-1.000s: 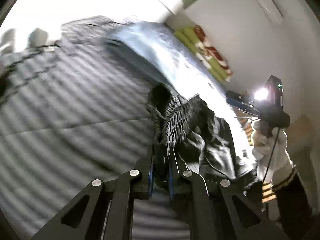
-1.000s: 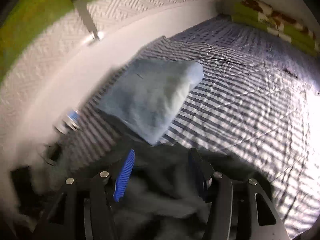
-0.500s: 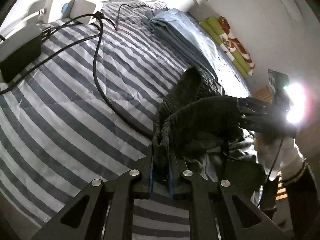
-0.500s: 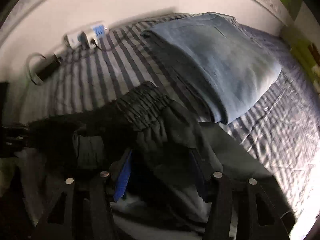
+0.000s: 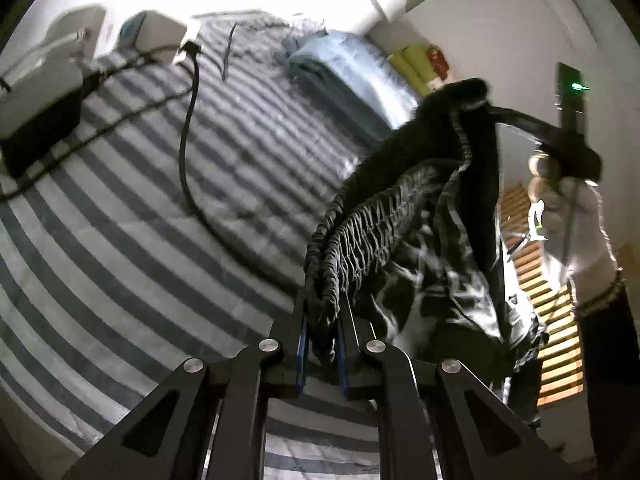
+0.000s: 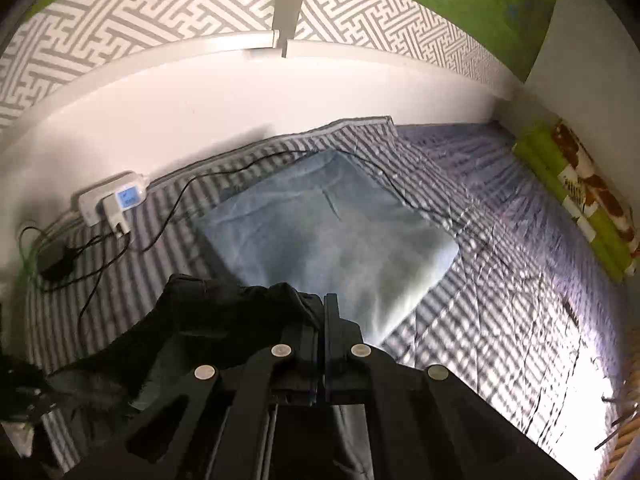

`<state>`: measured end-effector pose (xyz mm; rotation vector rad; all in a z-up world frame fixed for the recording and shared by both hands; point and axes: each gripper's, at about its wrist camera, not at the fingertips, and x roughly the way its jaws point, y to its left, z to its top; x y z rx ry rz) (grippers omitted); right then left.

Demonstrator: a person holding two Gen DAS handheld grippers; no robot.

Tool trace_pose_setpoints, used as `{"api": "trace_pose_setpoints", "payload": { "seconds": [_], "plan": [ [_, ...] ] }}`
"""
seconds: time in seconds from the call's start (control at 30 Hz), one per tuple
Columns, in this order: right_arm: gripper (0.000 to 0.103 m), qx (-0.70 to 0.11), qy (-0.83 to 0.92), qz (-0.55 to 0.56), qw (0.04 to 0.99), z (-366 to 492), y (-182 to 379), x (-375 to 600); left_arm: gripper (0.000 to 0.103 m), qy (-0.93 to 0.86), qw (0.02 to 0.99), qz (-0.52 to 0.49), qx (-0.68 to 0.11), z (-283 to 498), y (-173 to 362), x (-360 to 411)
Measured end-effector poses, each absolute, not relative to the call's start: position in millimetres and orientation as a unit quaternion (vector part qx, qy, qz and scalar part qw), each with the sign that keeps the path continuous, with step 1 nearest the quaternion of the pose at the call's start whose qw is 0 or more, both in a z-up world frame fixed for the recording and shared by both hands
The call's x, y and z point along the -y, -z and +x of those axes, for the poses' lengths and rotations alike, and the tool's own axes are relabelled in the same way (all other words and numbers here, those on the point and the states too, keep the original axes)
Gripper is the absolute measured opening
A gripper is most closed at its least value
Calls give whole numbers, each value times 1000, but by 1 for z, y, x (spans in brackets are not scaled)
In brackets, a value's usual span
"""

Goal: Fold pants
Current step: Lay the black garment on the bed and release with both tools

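Black pants with a gathered elastic waistband hang between both grippers above a striped bed. My left gripper is shut on one end of the waistband. In the left wrist view, my right gripper holds the other end raised at the upper right, carried by a white-gloved hand. The right wrist view shows the right gripper with its jaws together and the pants' black cloth pinched at the tips, draping down to the left.
Folded light-blue jeans lie on the bed by the wall. A white power strip, a black adapter and cables lie at the head. Green patterned rolls line the far edge. Wooden slats show beside the bed.
The right gripper's jaws closed on the black pants and lifted that end up and away from the left gripper, stretching the waistband. The left gripper kept its grip.
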<state>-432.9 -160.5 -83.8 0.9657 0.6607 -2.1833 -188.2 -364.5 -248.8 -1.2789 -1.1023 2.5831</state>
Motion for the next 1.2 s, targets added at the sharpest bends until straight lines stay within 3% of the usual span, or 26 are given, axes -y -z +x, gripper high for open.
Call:
{"api": "trace_pose_setpoints", "payload": {
  "seconds": [0.23, 0.4, 0.43, 0.57, 0.63, 0.7, 0.8, 1.0, 1.2],
  "plan": [
    [1, -211, 838, 370, 341, -458, 96, 218, 11, -836, -4, -373, 403, -173, 237, 401],
    [2, -189, 831, 368, 371, -456, 114, 279, 11, -846, -71, -353, 392, -160, 227, 429],
    [3, -190, 823, 382, 375, -456, 123, 288, 11, -843, -94, -361, 388, -160, 229, 434],
    [25, -183, 802, 428, 373, -455, 140, 290, 16, -841, -137, -385, 356, -165, 233, 432],
    [29, -179, 808, 424, 367, -449, 130, 270, 23, -849, -159, -386, 323, -167, 226, 425],
    [33, -164, 818, 420, 356, -447, 113, 239, 39, -857, -200, -380, 287, -165, 217, 420],
    [40, -127, 840, 413, 328, -448, 84, 177, 54, -865, -255, -364, 234, -161, 201, 415],
    [45, -68, 874, 412, 248, -428, 42, 12, 55, -885, -226, -325, 245, -163, 178, 401],
    [47, -9, 887, 442, 135, -373, 58, -150, 55, -906, -30, -342, 249, -211, 176, 313]
  ]
}}
